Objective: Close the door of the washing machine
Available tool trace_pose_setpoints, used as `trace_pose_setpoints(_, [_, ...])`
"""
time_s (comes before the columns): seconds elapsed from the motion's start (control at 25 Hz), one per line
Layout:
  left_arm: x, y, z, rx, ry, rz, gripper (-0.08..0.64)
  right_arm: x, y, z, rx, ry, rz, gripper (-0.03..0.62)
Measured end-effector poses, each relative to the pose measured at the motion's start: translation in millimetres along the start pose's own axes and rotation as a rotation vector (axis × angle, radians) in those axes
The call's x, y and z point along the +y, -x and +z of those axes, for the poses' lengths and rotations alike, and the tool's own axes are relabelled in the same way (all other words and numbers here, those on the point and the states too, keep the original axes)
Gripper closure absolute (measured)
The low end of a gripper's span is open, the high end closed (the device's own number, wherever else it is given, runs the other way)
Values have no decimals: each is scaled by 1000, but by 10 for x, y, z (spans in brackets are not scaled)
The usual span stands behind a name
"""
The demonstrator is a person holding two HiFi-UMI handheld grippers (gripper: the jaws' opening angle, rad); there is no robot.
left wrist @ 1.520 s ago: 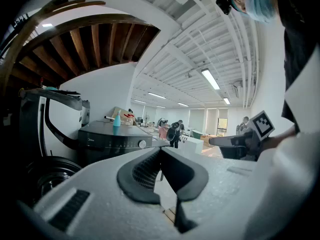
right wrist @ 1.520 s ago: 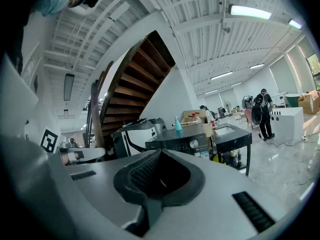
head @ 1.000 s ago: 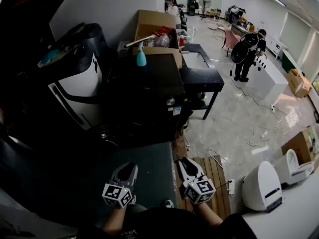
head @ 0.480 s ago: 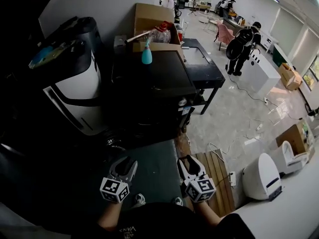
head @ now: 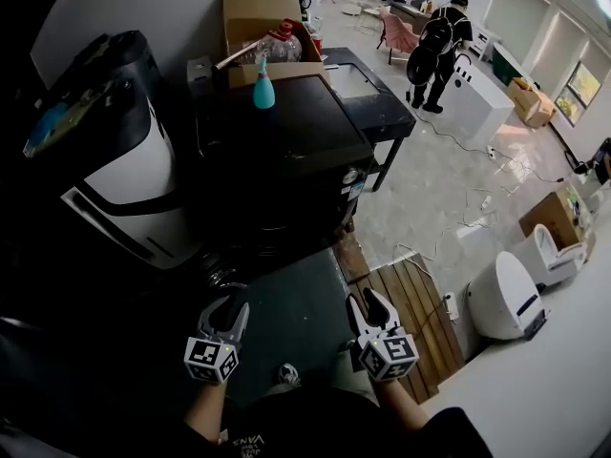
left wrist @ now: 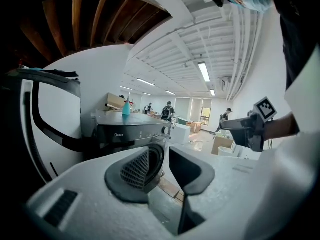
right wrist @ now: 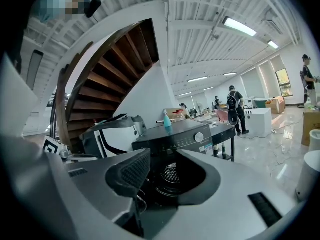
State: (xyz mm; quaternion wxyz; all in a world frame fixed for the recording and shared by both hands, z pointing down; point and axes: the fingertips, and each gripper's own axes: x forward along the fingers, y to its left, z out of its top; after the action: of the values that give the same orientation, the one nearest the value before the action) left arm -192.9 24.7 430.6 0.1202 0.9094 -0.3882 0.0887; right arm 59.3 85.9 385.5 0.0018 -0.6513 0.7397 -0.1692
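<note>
Evidently approach stage: washing machine (head: 286, 141) stands on the floor ahead, front facing the person, drum (right wrist: 172, 175) exposed, so door open; door itself lost in shadow, hinge line presumably upright. Left tool (head: 226, 308) and right tool (head: 363, 299) empty, jaws apart, having just been opening. Next: reach door, swing shut.

Large open hall, part workshop and part test lab.
A dark washing machine (head: 286, 146) stood on a glossy floor (head: 420, 179) among white appliances (head: 501, 299), cardboard boxes (head: 250, 12) and loose cables (head: 474, 201); strip lights (right wrist: 244, 27) lined the bare ceiling (right wrist: 200, 44), and people (head: 434, 41) stood further back.
</note>
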Motion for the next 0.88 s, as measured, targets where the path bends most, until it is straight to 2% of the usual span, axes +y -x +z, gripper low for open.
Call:
trace_pose_setpoints(0.2, [353,-43,-124,7,-45,52,439,-13,-148,-110,12,-4,5,449])
trace_pose_setpoints(0.4, [688,-124,-291,44,-72,123,413,-60,-329,-193,39,21,57,453])
trace_pose_setpoints(0.6, [1132,-208,-509,116,-89,200,354,-96,-522,-408,108,29,96,454])
trace_pose_setpoints(0.88, [1749,-268,-830,173,-90,308,275,-74,-665,-617,185,34,122,461])
